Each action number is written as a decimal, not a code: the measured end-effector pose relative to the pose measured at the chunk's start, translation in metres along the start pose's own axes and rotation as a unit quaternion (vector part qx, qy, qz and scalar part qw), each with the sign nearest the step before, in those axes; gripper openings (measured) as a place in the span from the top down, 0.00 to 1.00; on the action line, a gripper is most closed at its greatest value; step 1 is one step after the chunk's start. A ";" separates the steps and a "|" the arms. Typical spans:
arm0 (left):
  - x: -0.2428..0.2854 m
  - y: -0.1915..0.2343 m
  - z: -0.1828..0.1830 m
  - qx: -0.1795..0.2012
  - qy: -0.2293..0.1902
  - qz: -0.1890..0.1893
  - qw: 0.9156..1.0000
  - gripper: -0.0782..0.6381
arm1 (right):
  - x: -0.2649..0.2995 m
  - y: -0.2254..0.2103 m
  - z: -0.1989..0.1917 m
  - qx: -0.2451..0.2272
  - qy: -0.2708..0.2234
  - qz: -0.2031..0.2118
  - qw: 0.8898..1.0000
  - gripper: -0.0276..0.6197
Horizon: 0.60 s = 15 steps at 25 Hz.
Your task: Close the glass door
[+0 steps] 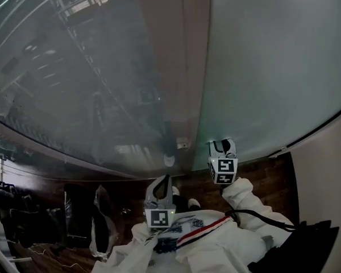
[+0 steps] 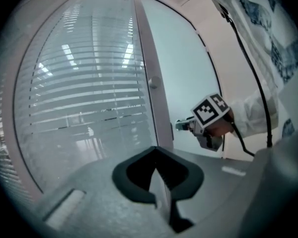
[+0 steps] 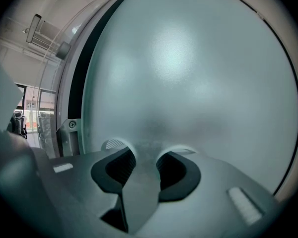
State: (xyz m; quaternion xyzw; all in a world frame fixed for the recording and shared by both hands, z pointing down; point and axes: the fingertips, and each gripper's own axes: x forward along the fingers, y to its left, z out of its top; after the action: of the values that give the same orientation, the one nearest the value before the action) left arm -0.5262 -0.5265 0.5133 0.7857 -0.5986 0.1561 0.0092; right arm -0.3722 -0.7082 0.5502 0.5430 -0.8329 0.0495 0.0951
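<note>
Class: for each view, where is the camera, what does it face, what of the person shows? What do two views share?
Head view: on the head, facing down at door frame; left hand-held gripper, right hand-held gripper, white sleeve show.
Left gripper view: on it, shut jaws toward slatted glass.
Right gripper view: open jaws facing frosted glass door.
Shared: first two show the right hand-held gripper.

glass door (image 1: 273,67) | frosted, pale grey-green | upright | left edge beside brown frame post (image 1: 184,67)
</note>
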 end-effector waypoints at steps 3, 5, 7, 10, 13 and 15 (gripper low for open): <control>-0.006 -0.011 -0.002 -0.009 0.010 0.016 1.000 0.89 | 0.005 -0.006 0.002 0.002 0.001 0.000 1.000 0.75; -0.014 -0.014 -0.004 -0.007 0.013 0.023 1.000 0.89 | 0.007 -0.006 0.002 0.005 0.001 -0.002 1.000 0.75; -0.026 -0.014 -0.005 -0.009 0.011 0.031 0.999 0.89 | 0.006 -0.002 0.004 0.003 0.001 -0.006 1.000 0.75; -0.047 -0.012 -0.011 -0.009 0.020 0.041 0.999 0.89 | -0.013 0.005 0.002 -0.001 0.008 -0.013 1.000 0.66; -0.050 -0.018 -0.020 -0.010 0.036 0.037 0.999 0.89 | -0.049 0.000 -0.001 0.011 0.006 -0.006 1.000 0.65; -0.042 -0.022 -0.021 -0.012 0.036 0.030 0.999 0.89 | -0.073 -0.004 -0.005 0.032 0.003 0.006 0.999 0.67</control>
State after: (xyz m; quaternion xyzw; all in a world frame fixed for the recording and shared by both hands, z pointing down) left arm -0.5199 -0.4760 0.5264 0.7610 -0.6232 0.1769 0.0355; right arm -0.3393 -0.6439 0.5394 0.5406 -0.8338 0.0782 0.0800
